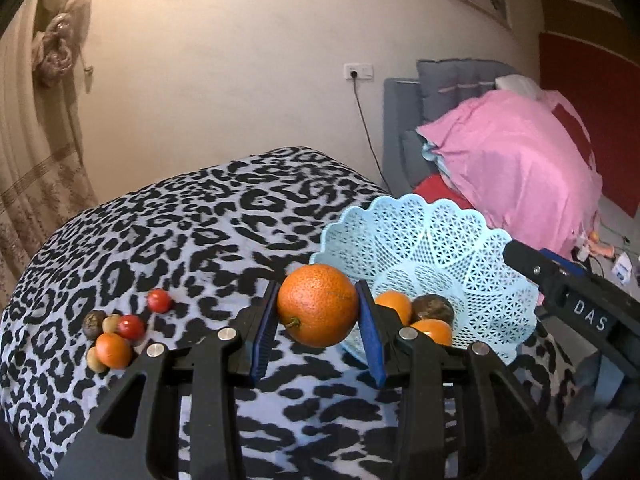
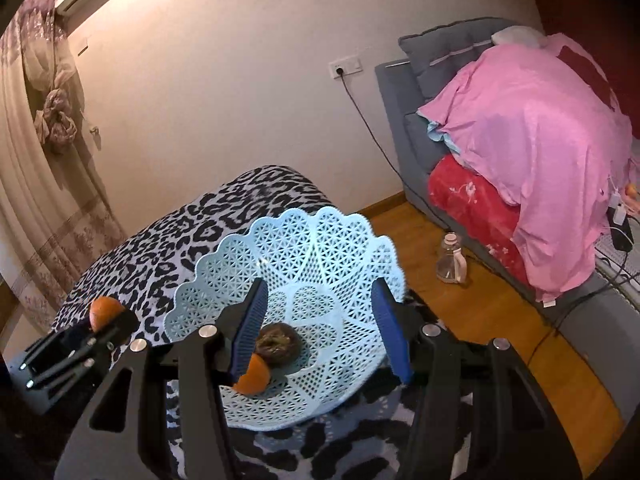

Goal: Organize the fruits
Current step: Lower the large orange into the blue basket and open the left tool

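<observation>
Lettering: "DAS", white on a black tag
Stands on: right gripper (image 1: 520,258), at 3 o'clock in the left wrist view

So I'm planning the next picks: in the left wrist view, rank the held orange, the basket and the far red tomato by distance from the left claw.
1. Big orange, gripped in the left claw.
2. Blue basket, just right.
3. Red tomato, far left on the leopard-print cloth.

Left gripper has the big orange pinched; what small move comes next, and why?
Probably carry the left gripper a little right, over the light blue lattice plastic basket, then open. The large orange hangs above the leopard-print cloth, just short of the basket rim, where two small oranges and a dark brown fruit already lie. The right gripper hovers open over the basket, so mind it.
</observation>
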Demonstrator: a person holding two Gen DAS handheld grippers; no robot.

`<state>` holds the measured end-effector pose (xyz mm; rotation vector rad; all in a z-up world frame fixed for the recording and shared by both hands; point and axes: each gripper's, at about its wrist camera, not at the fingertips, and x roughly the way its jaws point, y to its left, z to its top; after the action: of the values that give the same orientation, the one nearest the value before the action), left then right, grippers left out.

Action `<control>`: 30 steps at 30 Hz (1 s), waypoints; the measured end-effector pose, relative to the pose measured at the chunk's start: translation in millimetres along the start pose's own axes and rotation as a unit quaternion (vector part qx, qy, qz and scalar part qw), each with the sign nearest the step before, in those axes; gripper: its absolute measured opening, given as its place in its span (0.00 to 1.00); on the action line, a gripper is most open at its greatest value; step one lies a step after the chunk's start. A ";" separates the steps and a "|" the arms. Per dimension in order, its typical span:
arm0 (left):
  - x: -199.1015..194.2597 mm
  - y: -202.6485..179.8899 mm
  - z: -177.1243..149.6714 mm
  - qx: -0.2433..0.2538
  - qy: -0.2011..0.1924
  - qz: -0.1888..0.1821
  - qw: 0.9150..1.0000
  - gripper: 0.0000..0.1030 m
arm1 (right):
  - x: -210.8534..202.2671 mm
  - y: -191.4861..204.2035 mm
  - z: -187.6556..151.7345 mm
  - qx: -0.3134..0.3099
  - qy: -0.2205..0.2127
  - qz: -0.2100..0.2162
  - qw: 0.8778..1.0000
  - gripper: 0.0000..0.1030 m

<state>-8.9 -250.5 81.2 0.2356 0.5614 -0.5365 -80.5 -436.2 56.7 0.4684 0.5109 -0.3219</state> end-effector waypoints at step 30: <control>35.1 -29.1 -7.0 0.013 0.049 -0.064 0.997 0.37 | -6.8 -16.5 5.5 0.030 -0.020 -0.018 0.999 0.54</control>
<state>-2.6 -287.1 53.8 0.2538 0.6686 -0.6589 -90.7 -451.8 58.9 0.5106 0.4724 -0.3822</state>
